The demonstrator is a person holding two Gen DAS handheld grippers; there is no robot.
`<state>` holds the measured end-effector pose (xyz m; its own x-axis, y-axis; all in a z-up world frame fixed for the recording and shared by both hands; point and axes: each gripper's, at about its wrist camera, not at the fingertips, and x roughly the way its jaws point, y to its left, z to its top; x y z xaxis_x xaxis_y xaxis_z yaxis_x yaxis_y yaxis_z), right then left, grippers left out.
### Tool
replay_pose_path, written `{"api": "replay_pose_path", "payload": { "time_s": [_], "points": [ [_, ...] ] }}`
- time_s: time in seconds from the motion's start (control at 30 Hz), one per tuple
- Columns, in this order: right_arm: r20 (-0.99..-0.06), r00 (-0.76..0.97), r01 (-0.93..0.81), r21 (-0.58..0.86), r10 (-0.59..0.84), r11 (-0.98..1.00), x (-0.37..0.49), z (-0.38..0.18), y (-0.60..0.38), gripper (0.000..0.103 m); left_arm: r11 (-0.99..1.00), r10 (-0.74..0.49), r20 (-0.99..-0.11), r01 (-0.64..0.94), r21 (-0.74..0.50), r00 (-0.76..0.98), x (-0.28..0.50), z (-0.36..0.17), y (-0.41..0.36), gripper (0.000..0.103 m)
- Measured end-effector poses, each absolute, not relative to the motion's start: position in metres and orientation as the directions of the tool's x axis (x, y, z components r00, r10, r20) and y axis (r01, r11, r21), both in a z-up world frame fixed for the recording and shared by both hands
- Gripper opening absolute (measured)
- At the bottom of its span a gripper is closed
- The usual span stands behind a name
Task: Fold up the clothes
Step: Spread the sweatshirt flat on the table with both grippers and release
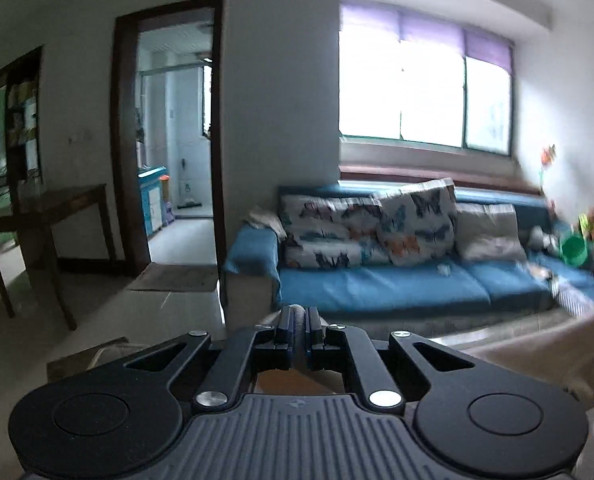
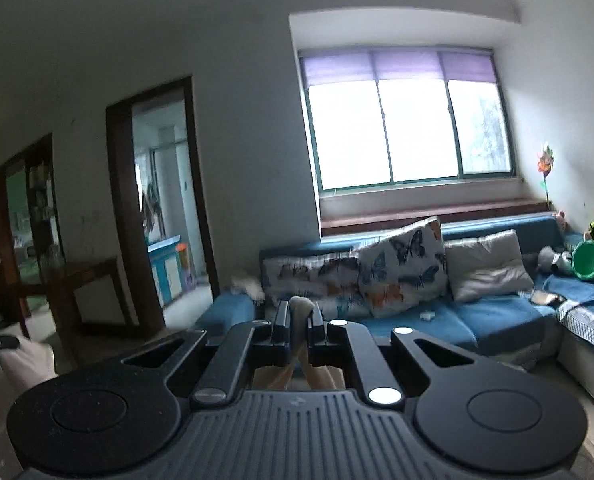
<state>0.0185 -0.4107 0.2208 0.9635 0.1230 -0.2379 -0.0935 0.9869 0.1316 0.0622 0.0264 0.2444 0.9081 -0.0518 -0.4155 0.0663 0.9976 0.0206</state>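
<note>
Both grippers are raised and face a blue sofa. My left gripper [image 1: 299, 314] is shut; a thin strip of pale cloth shows between its fingers, and a blurred cream garment [image 1: 557, 344] hangs at the right edge of the left wrist view. My right gripper [image 2: 299, 310] is shut on a fold of the cream garment [image 2: 300, 308], which pokes up between the fingers and hangs down below them. More of the cream cloth [image 2: 27, 360] shows at the left of the right wrist view, beside the dark tip of the other gripper.
A blue sofa [image 1: 377, 284] with butterfly cushions [image 2: 401, 264] stands under a bright window [image 2: 405, 132]. A green bucket [image 2: 587, 260] and soft toys sit at its right end. A dark wooden table [image 1: 53, 216] and an open doorway [image 1: 173, 148] are to the left.
</note>
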Motion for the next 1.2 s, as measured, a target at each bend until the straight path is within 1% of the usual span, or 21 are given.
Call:
{"api": "replay_pose_path", "payload": {
  "time_s": [0.13, 0.23, 0.27, 0.37, 0.43, 0.47, 0.53, 0.6, 0.67, 0.77, 0.87, 0.93, 1.03, 1.2],
  "points": [
    [-0.382, 0.916, -0.095, 0.094, 0.124, 0.991, -0.005, 0.175, -0.41, 0.007, 0.989, -0.068, -0.551, 0.131, 0.075, 0.832, 0.04, 0.201, 0.017, 0.006],
    [-0.486, 0.867, -0.086, 0.075, 0.111, 0.994, -0.026, 0.134, -0.414, 0.007, 0.975, -0.069, -0.664, 0.19, 0.112, 0.744, 0.019, 0.153, 0.007, 0.006],
    [-0.534, 0.84, -0.077, 0.061, 0.098, 0.995, -0.032, 0.118, -0.414, 0.007, 0.97, -0.063, -0.694, 0.208, 0.126, 0.717, 0.012, 0.136, 0.004, 0.006],
    [-0.644, 0.762, -0.057, 0.042, 0.07, 0.998, -0.047, 0.073, -0.413, 0.009, 0.955, -0.047, -0.769, 0.254, 0.153, 0.637, -0.006, 0.091, -0.007, 0.007],
    [-0.684, 0.729, -0.041, 0.01, 0.037, 0.999, -0.054, 0.05, -0.409, 0.012, 0.954, -0.04, -0.795, 0.26, 0.15, 0.605, -0.014, 0.07, -0.01, 0.009],
    [-0.694, 0.72, -0.035, -0.012, 0.017, 0.999, -0.057, 0.041, -0.408, 0.013, 0.956, -0.035, -0.801, 0.254, 0.148, 0.597, -0.017, 0.063, -0.01, 0.01],
    [-0.699, 0.715, -0.029, -0.045, -0.01, 0.999, -0.064, 0.032, -0.407, 0.027, 0.959, -0.029, -0.797, 0.243, 0.149, 0.603, -0.027, 0.056, -0.008, 0.012],
    [-0.696, 0.718, -0.032, -0.033, 0.0, 0.999, -0.073, 0.03, -0.41, 0.03, 0.962, -0.028, -0.787, 0.23, 0.146, 0.617, -0.035, 0.055, -0.005, 0.027],
    [-0.688, 0.725, -0.043, -0.016, 0.02, 0.999, -0.087, 0.032, -0.411, 0.03, 0.959, -0.016, -0.751, 0.224, 0.176, 0.66, -0.048, 0.06, -0.002, 0.033],
    [-0.67, 0.739, -0.099, -0.01, 0.067, 0.995, -0.11, 0.036, -0.399, 0.031, 0.95, -0.002, -0.705, 0.22, 0.22, 0.71, -0.067, 0.068, 0.001, 0.033],
    [-0.647, 0.748, -0.222, -0.032, 0.15, 0.974, -0.13, 0.04, -0.373, 0.031, 0.94, -0.035, -0.671, 0.253, 0.229, 0.74, -0.083, 0.071, -0.009, 0.033],
    [-0.643, 0.735, -0.316, -0.042, 0.216, 0.948, -0.137, 0.038, -0.35, 0.031, 0.931, -0.098, -0.664, 0.304, 0.203, 0.742, -0.09, 0.073, -0.02, 0.033],
    [-0.644, 0.712, -0.406, -0.052, 0.28, 0.912, -0.138, 0.032, -0.32, 0.031, 0.914, -0.19, -0.662, 0.378, 0.151, 0.725, -0.092, 0.074, -0.041, 0.033],
    [-0.649, 0.69, -0.436, -0.017, 0.322, 0.9, -0.122, 0.02, -0.295, 0.031, 0.888, -0.286, -0.637, 0.447, 0.103, 0.716, -0.076, 0.069, -0.078, 0.032]
  ]
}}
